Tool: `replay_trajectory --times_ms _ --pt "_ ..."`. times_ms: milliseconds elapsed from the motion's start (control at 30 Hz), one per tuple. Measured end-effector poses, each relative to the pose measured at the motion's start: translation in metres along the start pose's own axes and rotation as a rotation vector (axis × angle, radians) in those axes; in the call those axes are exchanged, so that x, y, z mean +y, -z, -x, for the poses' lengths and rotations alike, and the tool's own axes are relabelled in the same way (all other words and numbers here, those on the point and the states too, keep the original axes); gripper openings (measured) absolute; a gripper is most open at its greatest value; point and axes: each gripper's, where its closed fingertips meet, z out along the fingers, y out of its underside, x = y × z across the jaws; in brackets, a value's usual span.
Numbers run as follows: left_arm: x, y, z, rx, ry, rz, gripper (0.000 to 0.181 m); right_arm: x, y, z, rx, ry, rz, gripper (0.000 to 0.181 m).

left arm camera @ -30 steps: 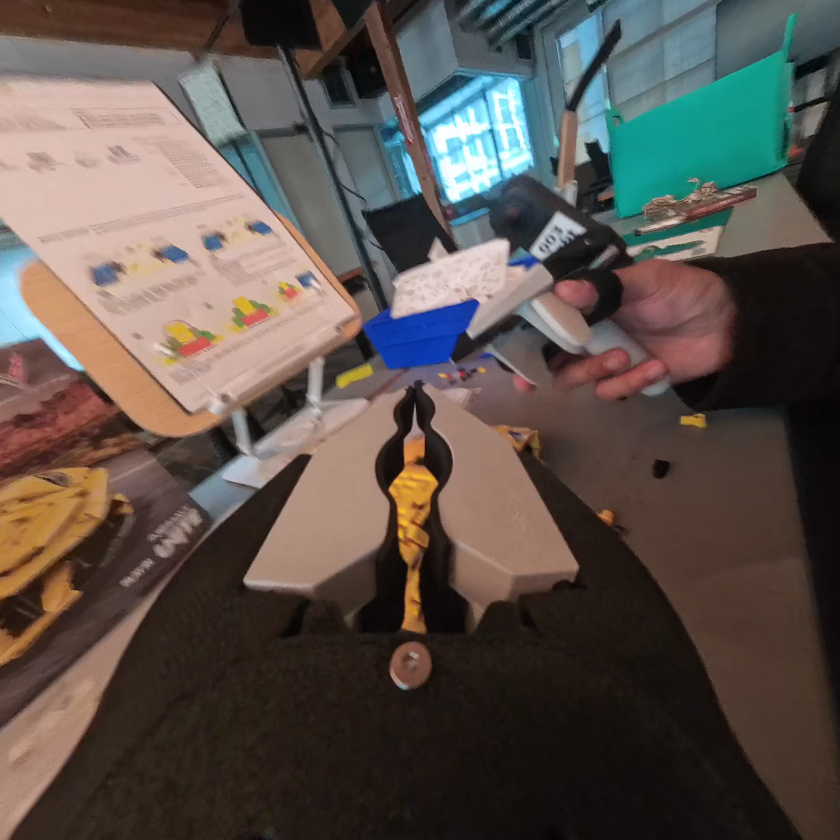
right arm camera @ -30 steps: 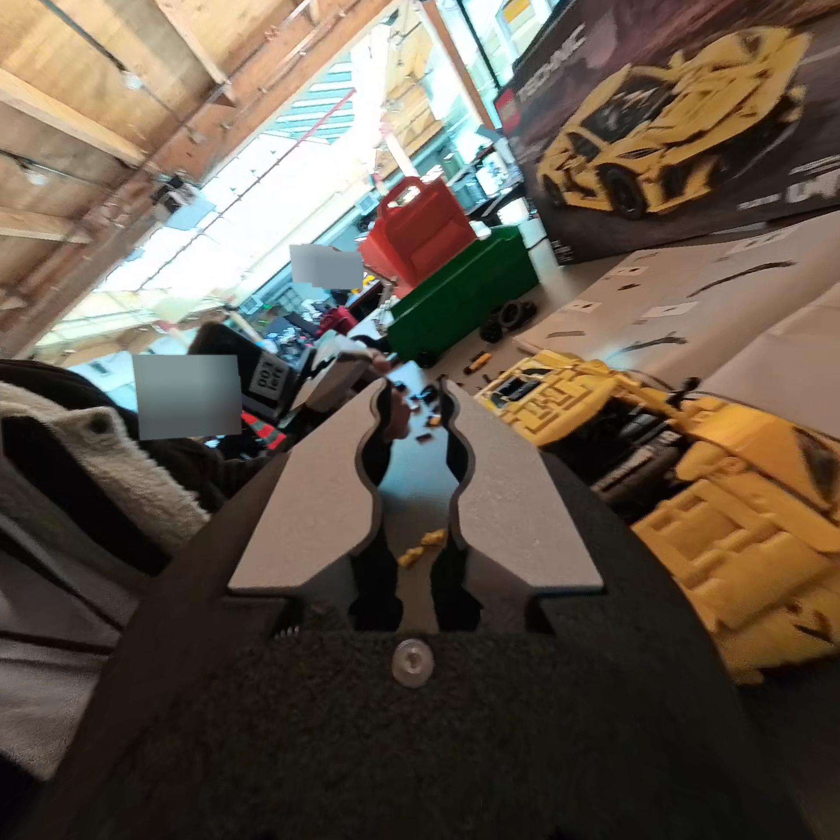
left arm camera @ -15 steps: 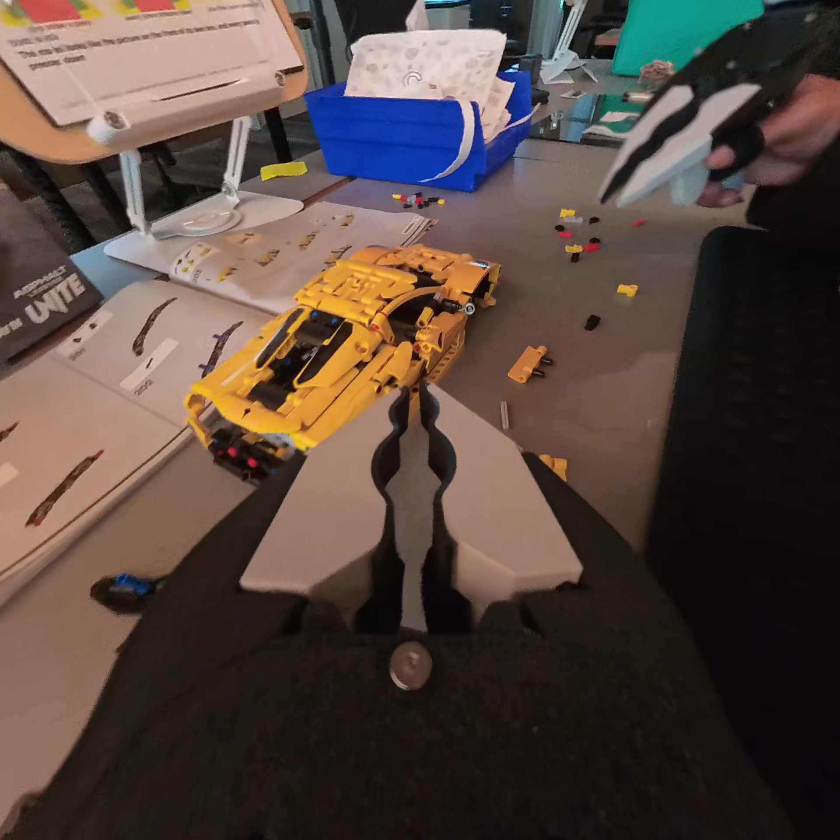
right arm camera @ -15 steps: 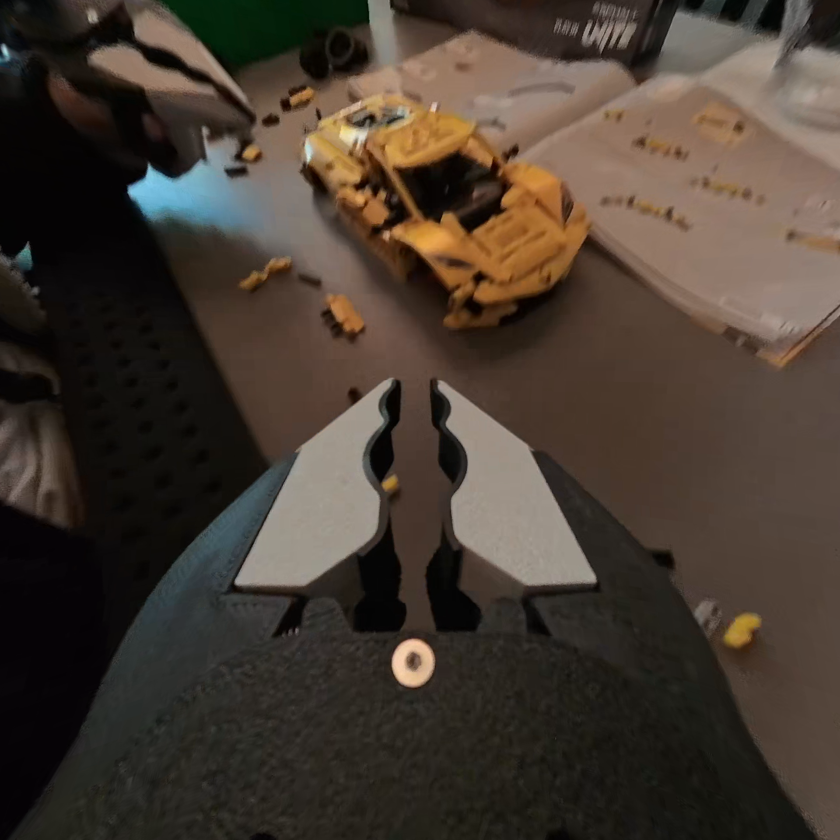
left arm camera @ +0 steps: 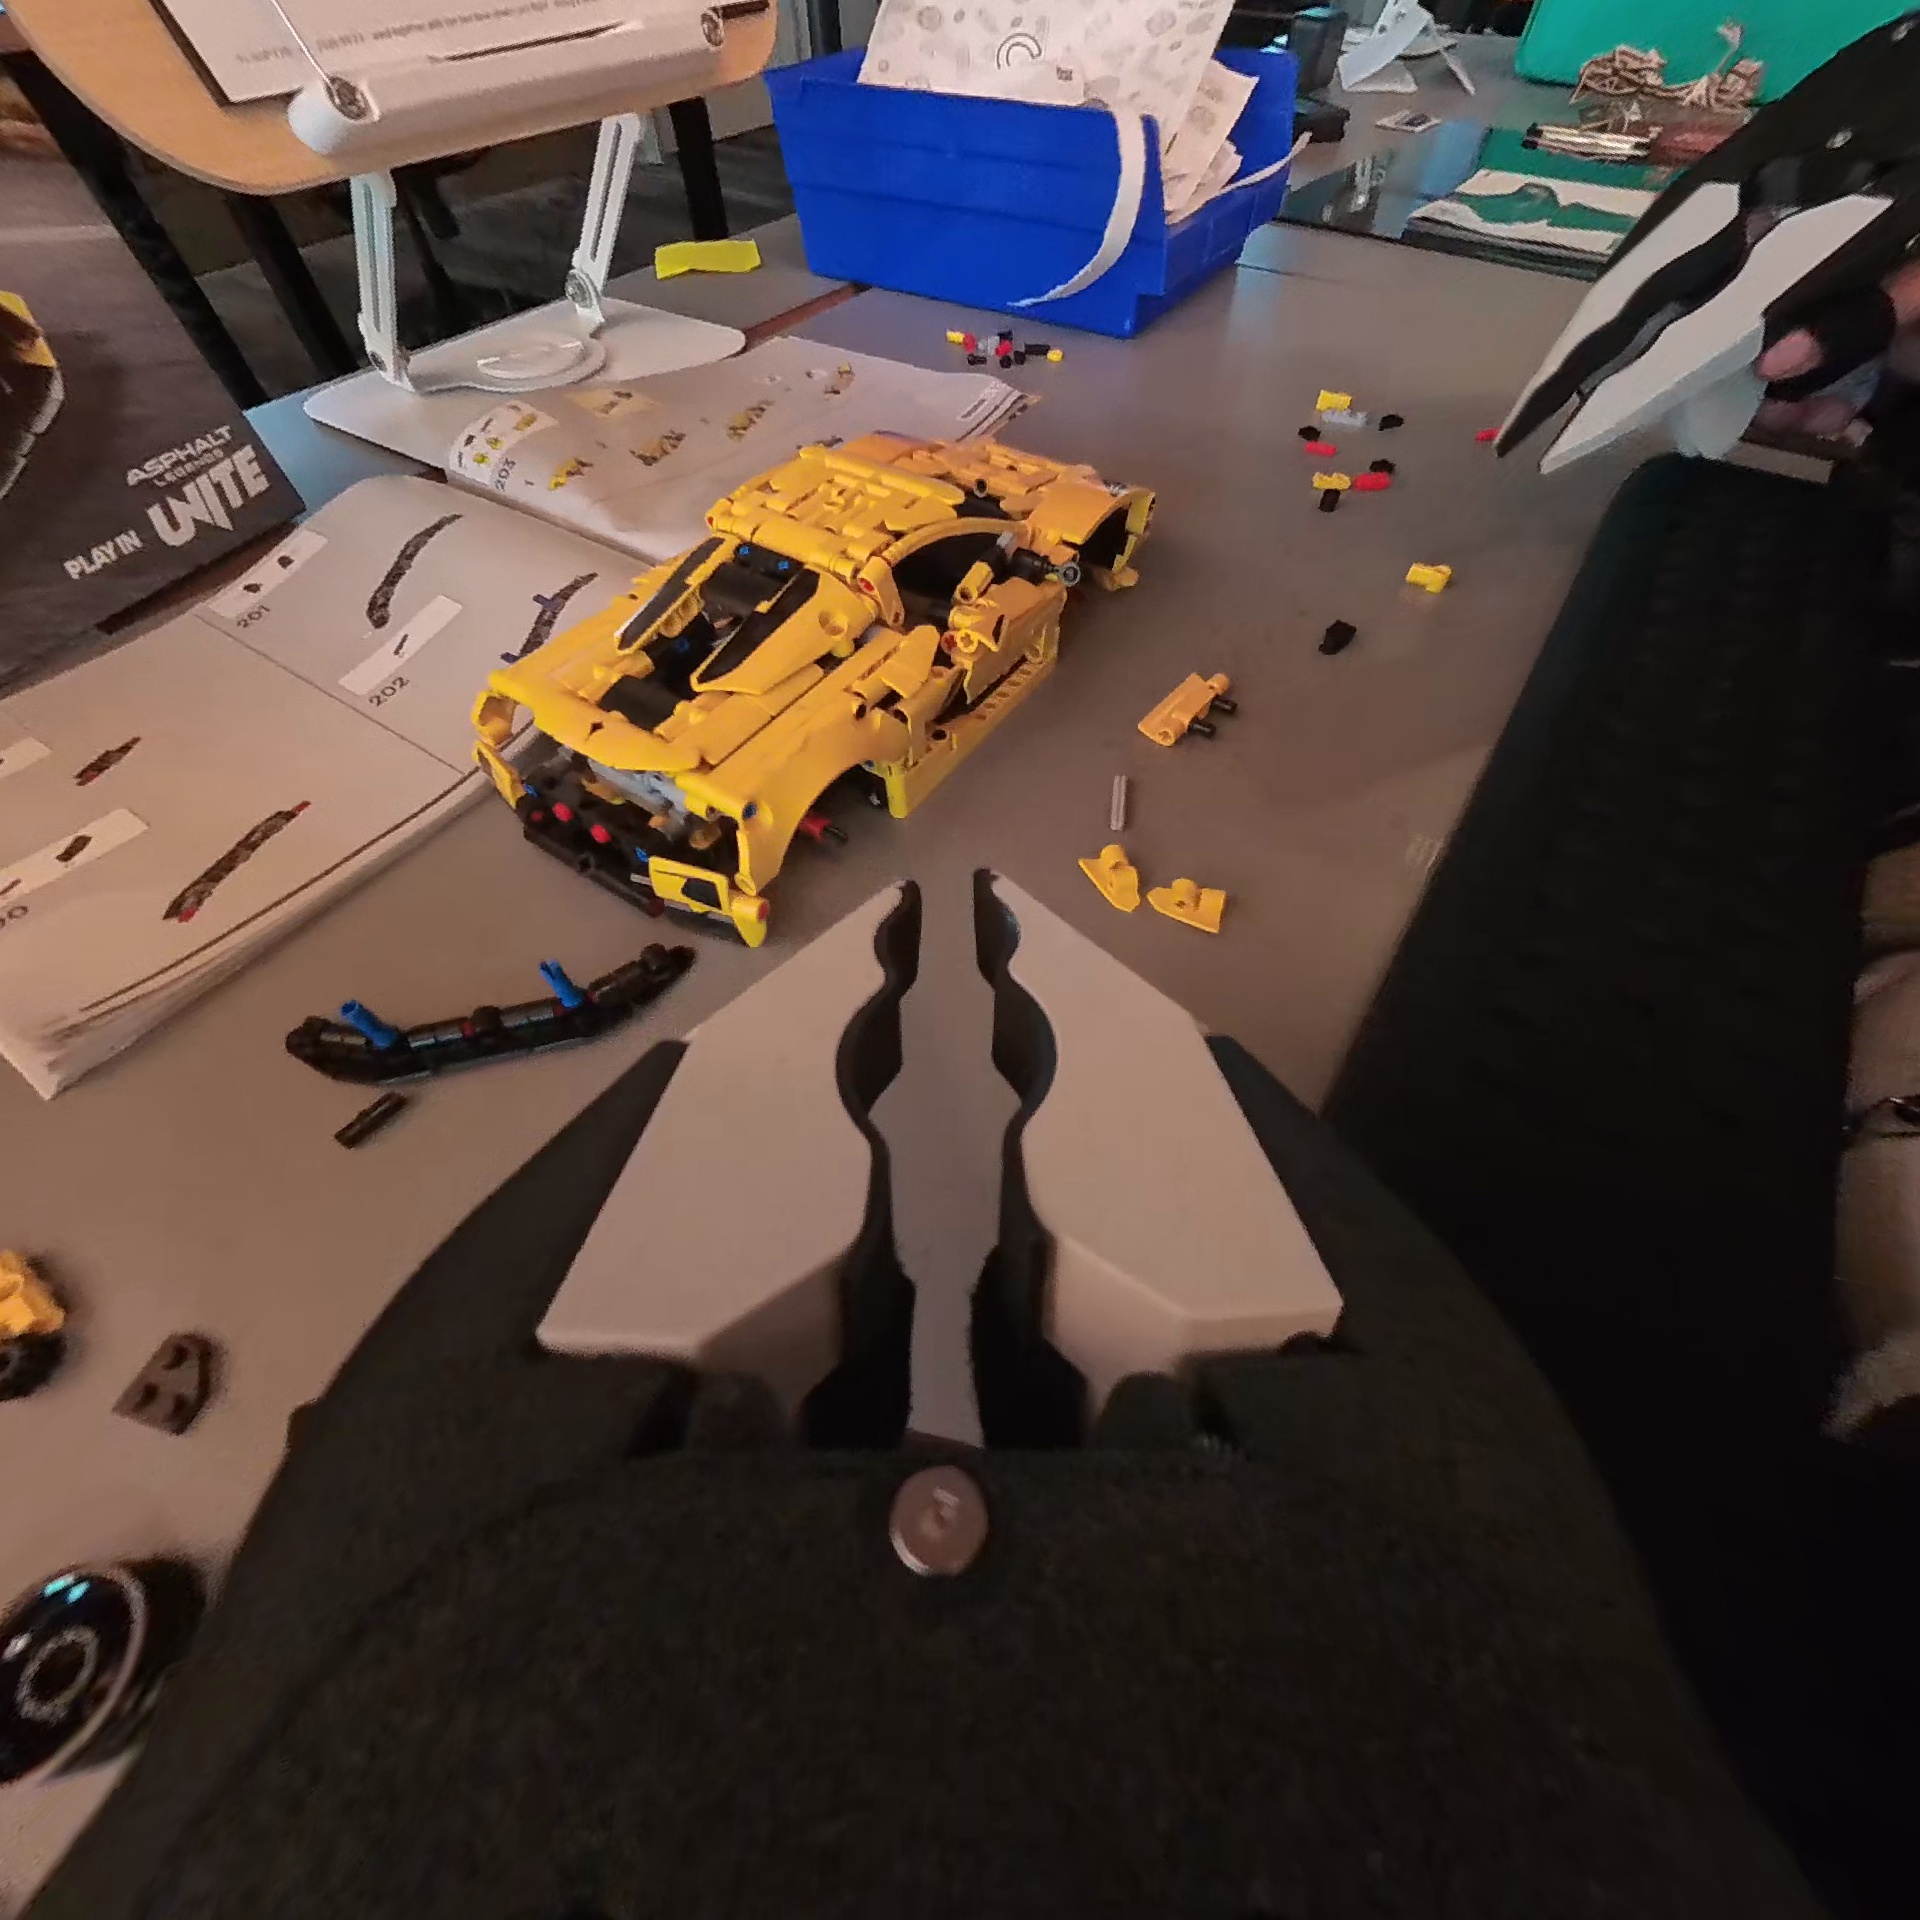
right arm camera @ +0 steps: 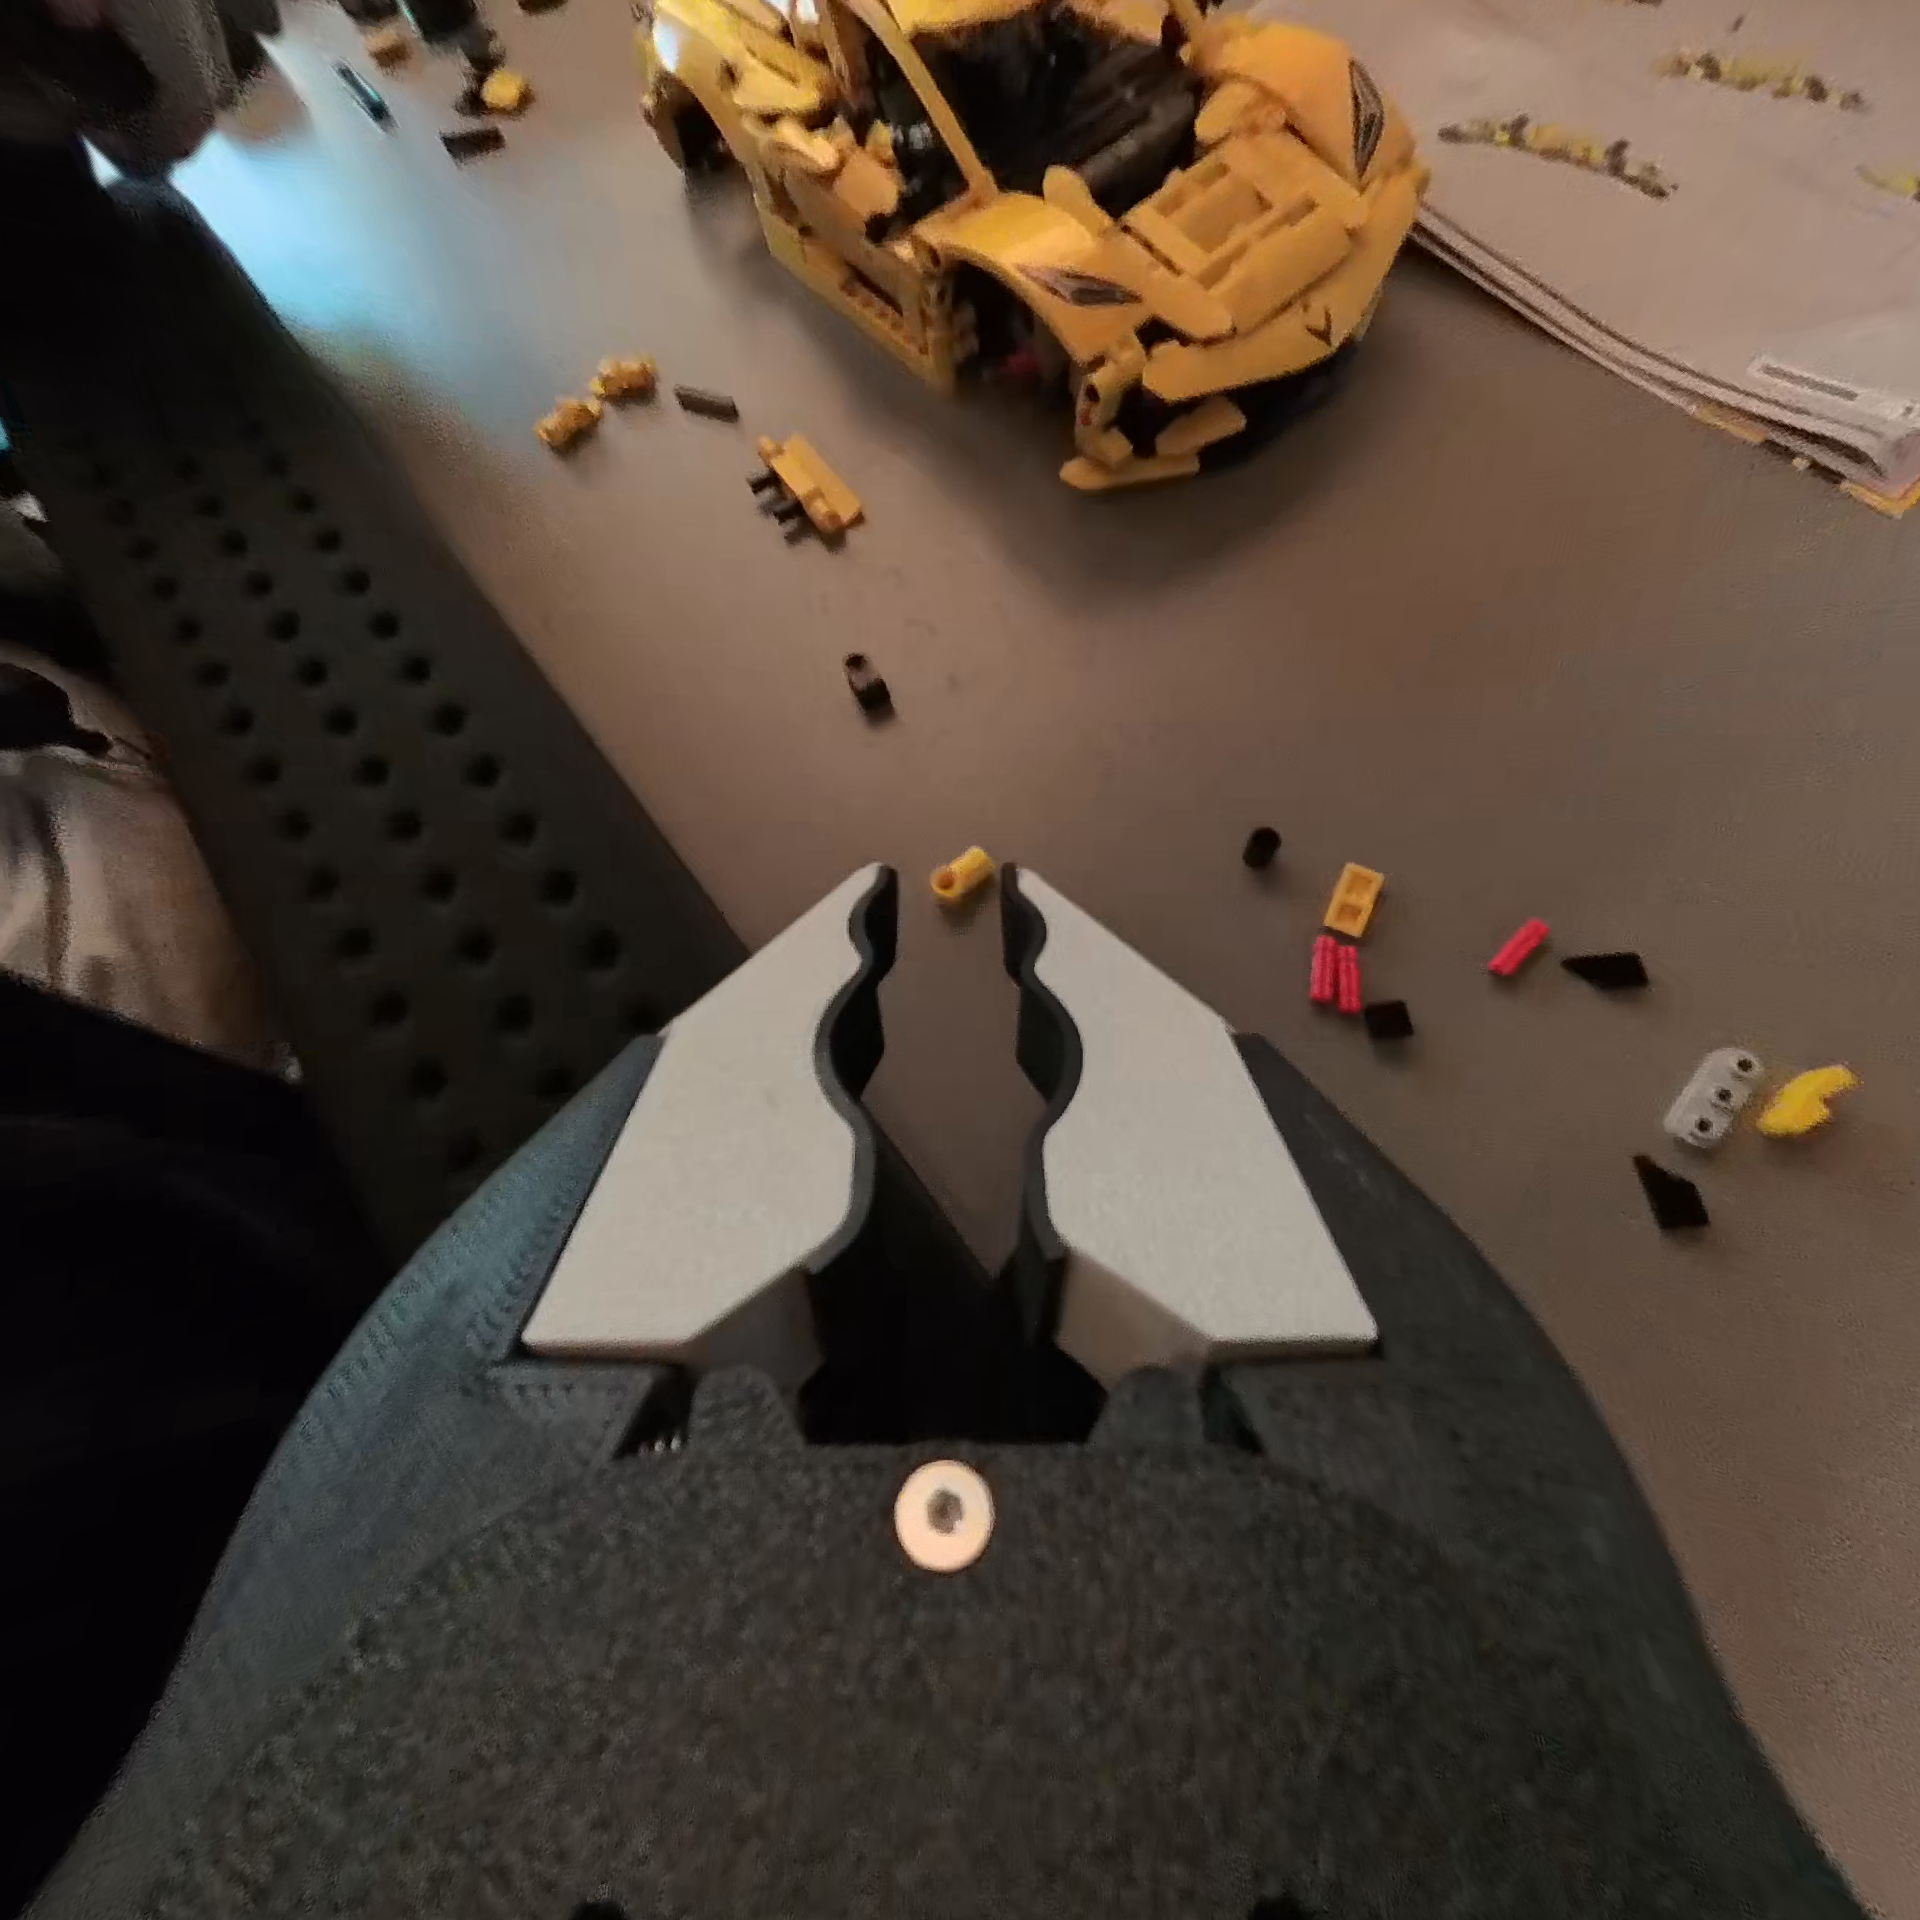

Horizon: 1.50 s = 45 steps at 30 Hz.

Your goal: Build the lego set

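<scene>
The partly built yellow lego car [left arm camera: 790,665] stands mid-table with its nose toward my left gripper; it also shows in the right wrist view [right arm camera: 1039,208]. My left gripper [left arm camera: 945,894] hovers just short of the car's front corner, jaws a narrow gap apart and empty. My right gripper [right arm camera: 948,883] is low over the table, open and empty, with a small yellow connector piece [right arm camera: 961,871] lying just ahead between its tips. The right gripper also shows at the upper right of the left wrist view [left arm camera: 1621,384], held by a hand.
A black curved lego strip with blue pins [left arm camera: 488,1029] lies left of my left gripper. Open instruction booklets [left arm camera: 260,727], the set box [left arm camera: 125,468], a sheet stand [left arm camera: 468,343] and a blue bin [left arm camera: 1018,177] ring the car. Loose pieces [right arm camera: 1335,971] scatter rightward. A black perforated mat [right arm camera: 343,727] edges the table. About 35 centimeters separates my left fingertips from my right.
Both views have swung down from the room to the table. The left gripper has drawn back from the car and parted slightly. The right gripper has dropped toward the small pieces and opened wider.
</scene>
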Motion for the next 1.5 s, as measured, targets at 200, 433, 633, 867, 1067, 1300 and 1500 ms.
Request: replay_trajectory --times_ms 200,433,633,867,1067,1300,1500 --pt "0.0 0.019 -0.008 -0.056 0.023 -0.008 0.009 -0.012 -0.014 0.011 -0.005 -0.054 -0.077 0.019" --pt "0.0 0.038 -0.025 -0.083 0.04 -0.044 0.009 -0.018 -0.012 0.006 0.078 -0.047 -0.168 0.011" --pt "0.001 0.049 -0.03 -0.108 0.056 -0.074 0.009 -0.014 -0.016 0.007 0.04 -0.077 -0.143 0.013" --pt "0.002 0.056 -0.036 -0.097 0.061 -0.102 0.007 -0.008 -0.022 0.011 0.045 -0.032 -0.089 0.012" --pt "0.001 0.059 -0.036 -0.099 0.057 -0.117 0.006 -0.007 -0.024 0.012 0.038 -0.034 -0.078 0.012" --pt "-0.003 0.062 -0.044 -0.069 0.026 -0.144 0.0 -0.007 -0.023 0.011 0.028 -0.051 -0.08 0.012" --pt "-0.002 0.063 -0.037 -0.104 0.035 -0.138 0.0 -0.006 -0.024 0.012 0.02 -0.052 -0.07 0.013"
